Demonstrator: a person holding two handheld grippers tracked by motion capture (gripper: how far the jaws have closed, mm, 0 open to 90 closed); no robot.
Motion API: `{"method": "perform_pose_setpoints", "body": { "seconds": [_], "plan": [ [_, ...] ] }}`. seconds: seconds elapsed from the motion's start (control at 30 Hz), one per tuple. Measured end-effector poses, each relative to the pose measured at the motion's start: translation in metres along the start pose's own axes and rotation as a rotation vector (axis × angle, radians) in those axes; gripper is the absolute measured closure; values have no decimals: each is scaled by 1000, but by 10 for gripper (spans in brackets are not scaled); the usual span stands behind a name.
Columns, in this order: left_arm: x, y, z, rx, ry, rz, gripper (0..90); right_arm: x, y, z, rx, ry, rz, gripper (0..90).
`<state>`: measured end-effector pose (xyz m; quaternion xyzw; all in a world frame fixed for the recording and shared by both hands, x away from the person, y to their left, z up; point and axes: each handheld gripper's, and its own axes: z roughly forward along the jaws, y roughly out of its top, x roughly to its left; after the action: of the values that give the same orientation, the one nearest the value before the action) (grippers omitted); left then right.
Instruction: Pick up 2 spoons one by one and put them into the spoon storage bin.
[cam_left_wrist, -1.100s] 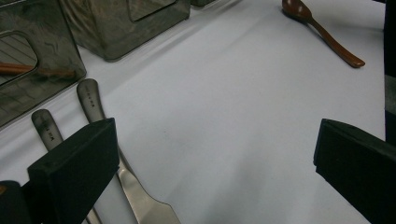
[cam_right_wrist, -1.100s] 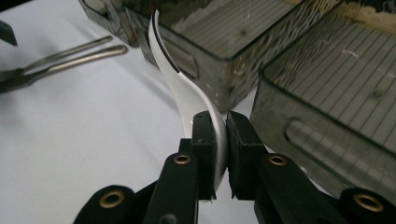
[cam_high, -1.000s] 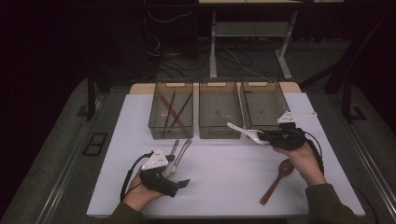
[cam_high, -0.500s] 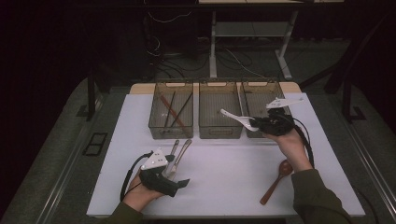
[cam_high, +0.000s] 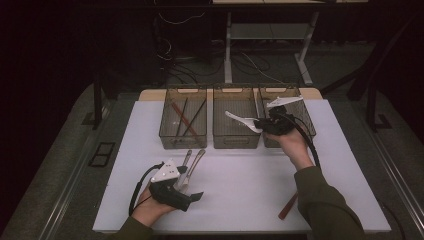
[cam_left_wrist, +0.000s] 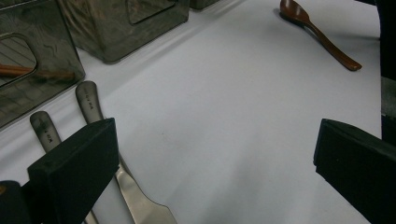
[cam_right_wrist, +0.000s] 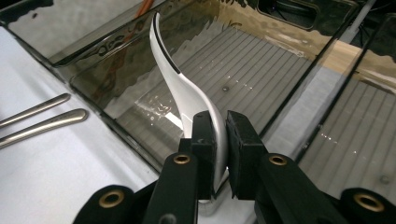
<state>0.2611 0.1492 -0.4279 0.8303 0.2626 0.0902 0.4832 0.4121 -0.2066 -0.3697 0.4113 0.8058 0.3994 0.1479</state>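
White spoon (cam_right_wrist: 187, 88): clamped by its bowl end in your right claw (cam_right_wrist: 219, 154), handle rising toward 11 o'clock, held above the near wall of the middle bin (cam_high: 236, 142).

Left claw (cam_left_wrist: 210, 158): jaws spread wide, holding nothing, low over the desk (cam_high: 240, 180) at 7 o'clock.

Two metal utensils (cam_high: 192, 162): flat on the desk just beside your left claw, handles toward 1 o'clock.

Brown wooden spoon (cam_left_wrist: 322, 35): on the desk at 5 o'clock, partly under your right sleeve.

Left bin (cam_high: 183, 140): at 11 o'clock, holding several chopsticks (cam_high: 186, 117).

Right bin (cam_high: 300, 107): at 1 o'clock, behind your right hand.
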Motion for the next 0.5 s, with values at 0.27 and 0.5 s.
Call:
{"method": "perform_pose_setpoints", "body": {
  "seconds": [0.27, 0.5],
  "plan": [
    [-1, 0, 0, -7, 0, -4, 0, 7, 6, 20, 40, -5, -18, 810],
    [-1, 1, 0, -3, -3, -2, 0, 10, 4, 29, 66, 0, -38, 770]
  ]
}}
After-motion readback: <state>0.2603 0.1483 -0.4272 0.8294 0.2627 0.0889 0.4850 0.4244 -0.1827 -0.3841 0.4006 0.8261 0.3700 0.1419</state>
